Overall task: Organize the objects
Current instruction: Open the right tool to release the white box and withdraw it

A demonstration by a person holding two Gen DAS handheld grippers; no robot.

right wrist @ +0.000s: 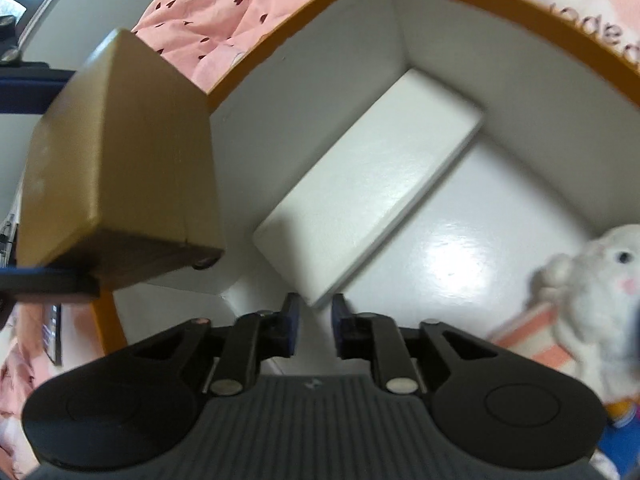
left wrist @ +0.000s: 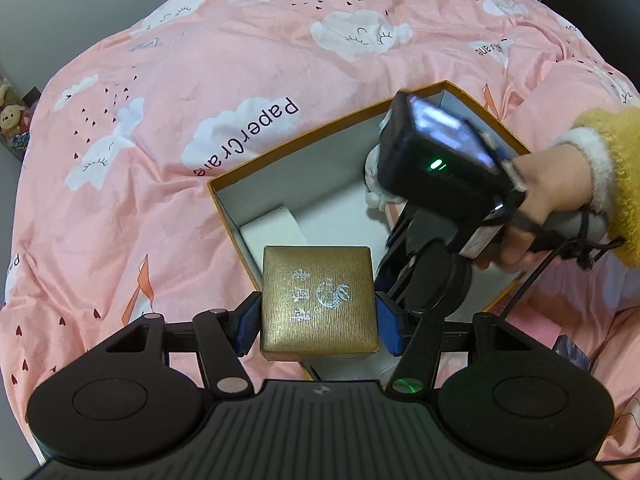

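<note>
My left gripper (left wrist: pixel 318 318) is shut on a small gold box (left wrist: pixel 318 304) with silver print and holds it over the near rim of an open orange storage box (left wrist: pixel 280 148) with a white inside. The gold box also shows in the right wrist view (right wrist: pixel 120 168) at the left. My right gripper (right wrist: pixel 316 320) is inside the storage box, jaws slightly apart and empty, just above a corner of a flat white box (right wrist: pixel 372 184) lying on the bottom. A white plush rabbit (right wrist: pixel 592 276) lies at the right inside the storage box.
The storage box sits on a bed with a pink cloud-print duvet (left wrist: pixel 200 80). A hand in a yellow sleeve (left wrist: pixel 560 196) holds the right gripper device (left wrist: pixel 436 164). Plush toys (left wrist: pixel 12 120) stand at the far left beside the bed.
</note>
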